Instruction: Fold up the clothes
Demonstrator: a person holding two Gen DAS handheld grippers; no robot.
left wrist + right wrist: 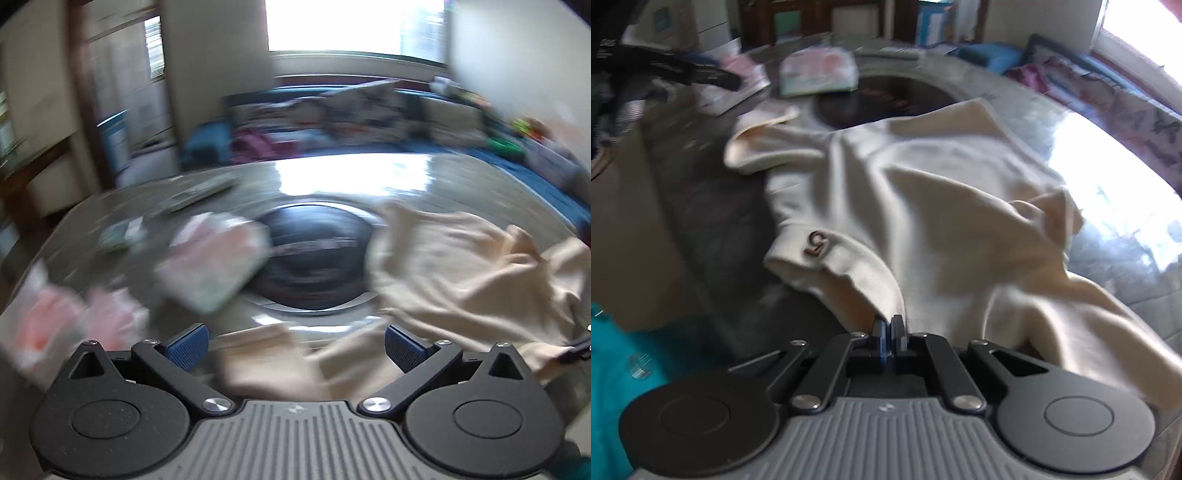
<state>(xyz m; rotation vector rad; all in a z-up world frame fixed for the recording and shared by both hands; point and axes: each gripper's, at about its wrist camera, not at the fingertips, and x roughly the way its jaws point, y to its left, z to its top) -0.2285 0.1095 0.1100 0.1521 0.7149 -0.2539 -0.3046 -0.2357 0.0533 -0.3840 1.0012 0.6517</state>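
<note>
The left gripper [293, 349] hangs with fingers spread wide over a loose edge of the cream shirt [461, 273], bare table [332, 173] ahead of them, while the right gripper [888, 328] pinches the shirt's sleeve hem, fingers pressed together.

Left gripper [293, 345] has jaws spread wide; right gripper [888, 330] is clamped tight, angled downward

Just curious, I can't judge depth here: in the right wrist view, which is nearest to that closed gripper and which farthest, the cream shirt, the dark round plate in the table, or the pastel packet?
1. Cream shirt, at the right gripper.
2. Dark round plate, middle of the table.
3. Pastel packet, far left, beyond it.
</note>
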